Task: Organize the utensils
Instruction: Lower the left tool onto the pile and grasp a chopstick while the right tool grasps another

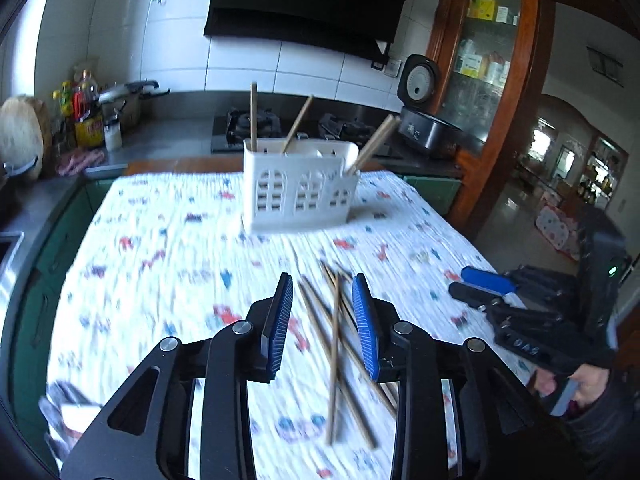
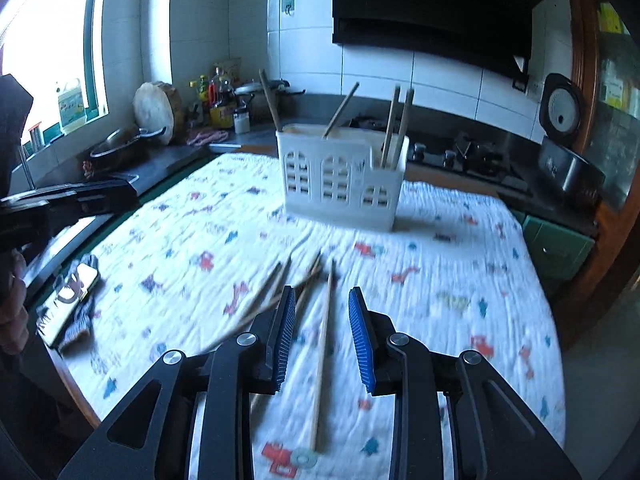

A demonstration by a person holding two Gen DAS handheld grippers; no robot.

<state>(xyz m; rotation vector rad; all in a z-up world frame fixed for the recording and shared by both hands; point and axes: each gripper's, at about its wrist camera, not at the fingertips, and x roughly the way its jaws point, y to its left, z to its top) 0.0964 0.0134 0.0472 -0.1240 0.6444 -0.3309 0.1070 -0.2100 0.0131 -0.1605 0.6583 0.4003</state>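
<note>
Two grippers over the patterned cloth (image 1: 168,240), both aimed toward the white holder (image 1: 300,184).

Left gripper (image 1: 322,326): jaws parted, blue pads clear of everything, nothing gripped. Loose chopsticks (image 1: 334,344) lying crossed on the cloth, seen through the gap between the fingers, on the near side of the holder. No contact with the pads visible.

Right gripper (image 2: 322,340): jaws parted, nothing gripped. One single chopstick (image 2: 323,352) seen lengthwise through the gap, flat on the cloth, touching neither pad. More loose chopsticks fanned out just left of it, near side of the holder.

White holder: upright on the cloth at the far end, arched cut-outs in its front wall. Four standing chopsticks (image 2: 394,132) inside, leaning; two of them together in the right-hand compartment, one at the left end, one nearer the middle. Exact compartment of the middle one not clear.

Phone (image 2: 72,300) resting on a grey cloth at the near-left table edge, well left of the holder. Gas hob (image 1: 256,124) on the counter behind the holder; rice cooker (image 1: 424,112), lid raised, to the right of it. Moderate motion blur in both views.
</note>
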